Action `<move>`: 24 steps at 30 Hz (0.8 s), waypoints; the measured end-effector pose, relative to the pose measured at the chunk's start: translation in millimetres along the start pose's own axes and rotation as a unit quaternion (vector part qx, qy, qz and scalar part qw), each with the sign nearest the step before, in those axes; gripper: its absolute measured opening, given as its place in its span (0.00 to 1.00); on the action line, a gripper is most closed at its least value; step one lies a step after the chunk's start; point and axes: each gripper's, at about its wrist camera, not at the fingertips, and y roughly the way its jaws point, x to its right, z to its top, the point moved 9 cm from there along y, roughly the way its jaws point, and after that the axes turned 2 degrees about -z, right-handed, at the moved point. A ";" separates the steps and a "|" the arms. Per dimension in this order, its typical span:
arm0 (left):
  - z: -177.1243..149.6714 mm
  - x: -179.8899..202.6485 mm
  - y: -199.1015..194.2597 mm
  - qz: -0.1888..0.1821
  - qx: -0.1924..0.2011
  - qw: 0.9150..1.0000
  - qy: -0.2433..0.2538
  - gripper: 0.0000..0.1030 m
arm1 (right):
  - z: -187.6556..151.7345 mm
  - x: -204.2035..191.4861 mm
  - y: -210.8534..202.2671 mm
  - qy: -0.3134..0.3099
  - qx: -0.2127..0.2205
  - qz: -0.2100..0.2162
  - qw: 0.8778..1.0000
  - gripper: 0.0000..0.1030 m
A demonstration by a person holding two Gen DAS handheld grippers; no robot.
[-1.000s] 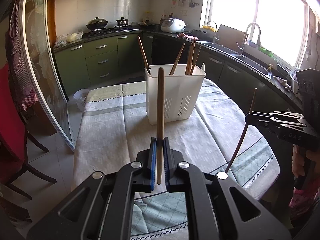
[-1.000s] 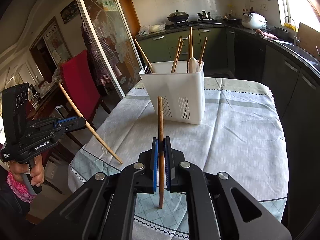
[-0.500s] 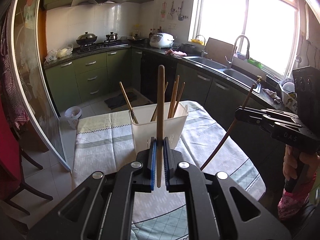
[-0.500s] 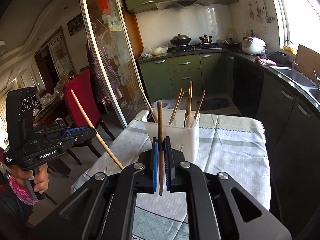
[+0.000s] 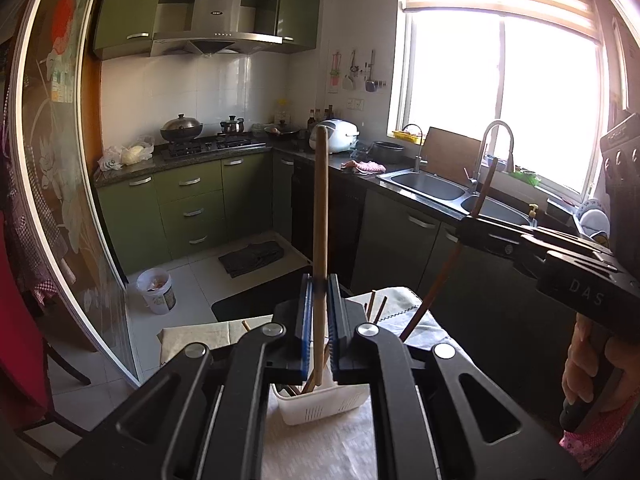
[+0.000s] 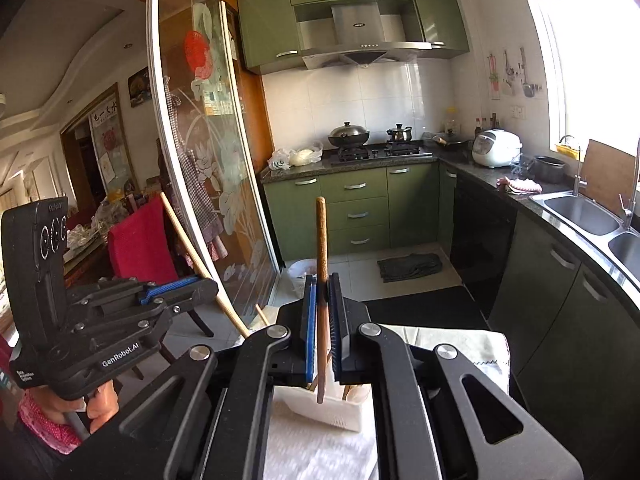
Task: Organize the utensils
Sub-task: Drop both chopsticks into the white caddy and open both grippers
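Note:
My left gripper (image 5: 319, 320) is shut on a light wooden chopstick (image 5: 321, 216) that stands upright, its lower tip over the white utensil basket (image 5: 320, 404). My right gripper (image 6: 322, 328) is shut on a darker brown chopstick (image 6: 321, 256), also upright, its lower tip over the same basket (image 6: 340, 412). The basket stands on the cloth-covered table and holds several chopsticks; most of it is hidden behind the jaws. The right gripper shows in the left wrist view (image 5: 464, 222). The left gripper shows in the right wrist view (image 6: 208, 286).
The table (image 5: 192, 334) has a pale tablecloth. Behind it are green kitchen cabinets (image 6: 352, 200), a stove with pots (image 6: 376, 148), a sink (image 5: 432, 186) under the window, a glass sliding door (image 6: 200, 160) and a red-covered chair (image 6: 140, 240) on the left.
Both grippers have risen and moved forward over the basket with their chopsticks. The basket now sits low in both views, under the chopstick tips.

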 end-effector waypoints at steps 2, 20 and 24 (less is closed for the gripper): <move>-4.5 -4.9 17.5 0.003 -0.012 1.000 -0.005 0.07 | 1.7 3.6 16.2 -0.001 -0.006 -0.006 1.000 0.07; -72.6 -14.0 80.2 0.011 -0.105 0.994 -0.001 0.35 | -83.0 16.5 110.0 0.000 -0.124 -0.001 0.992 0.15; -75.6 -14.5 67.1 0.012 -0.096 0.995 -0.006 0.50 | -83.5 14.4 86.5 0.000 -0.109 -0.003 0.994 0.24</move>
